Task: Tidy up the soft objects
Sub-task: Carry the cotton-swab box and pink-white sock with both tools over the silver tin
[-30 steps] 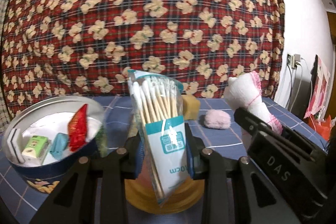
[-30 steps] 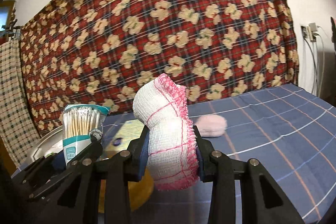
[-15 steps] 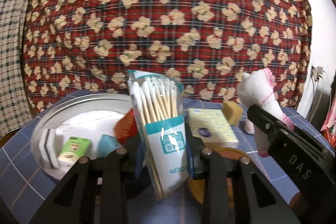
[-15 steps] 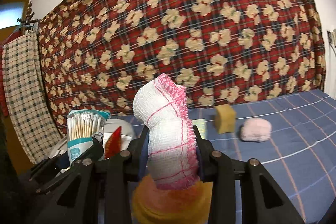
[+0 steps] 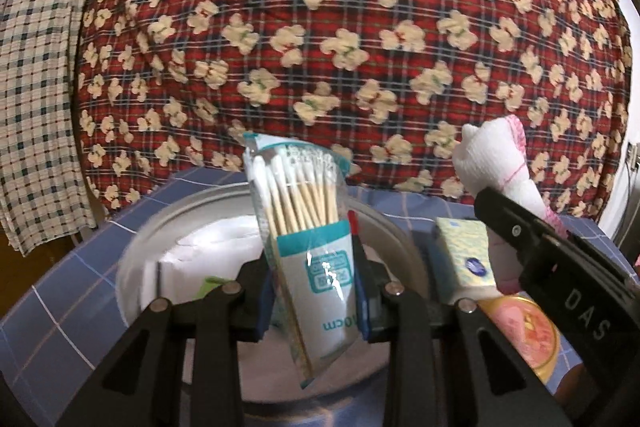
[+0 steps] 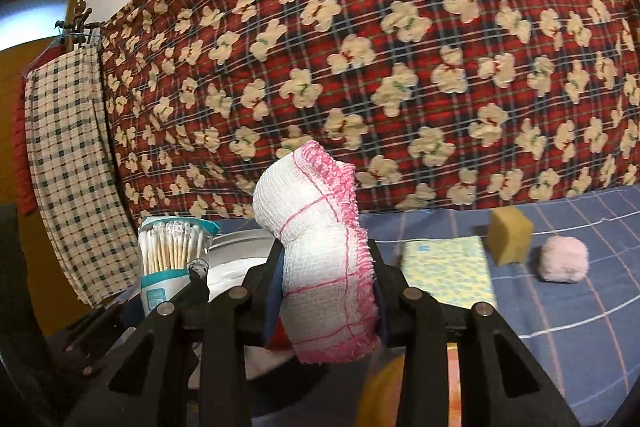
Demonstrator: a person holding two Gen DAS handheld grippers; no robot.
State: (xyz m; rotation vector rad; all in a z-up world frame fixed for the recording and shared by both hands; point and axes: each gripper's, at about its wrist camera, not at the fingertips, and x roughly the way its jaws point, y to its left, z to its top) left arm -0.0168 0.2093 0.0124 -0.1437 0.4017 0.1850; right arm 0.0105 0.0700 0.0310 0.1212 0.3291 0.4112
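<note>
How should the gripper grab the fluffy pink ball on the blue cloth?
Probably straight from above, fingers closing on the round middle of the fluffy pink ball. It sits alone on the blue cloth, apart from the yellow sponge on its left, so both sides look free. It looks squashy, so a gentle squeeze should do.

My left gripper [image 5: 316,307] is clamped on a packet of cotton swabs [image 5: 304,227], its jaws pressing the packet's two sides and holding it upright, leaning slightly. My right gripper [image 6: 326,303] is closed the same way around a rolled white cloth with pink edging [image 6: 320,259], which stands up between the jaws and bends over at its top. The two are held close side by side, my right one just beside and ahead of my left
</note>
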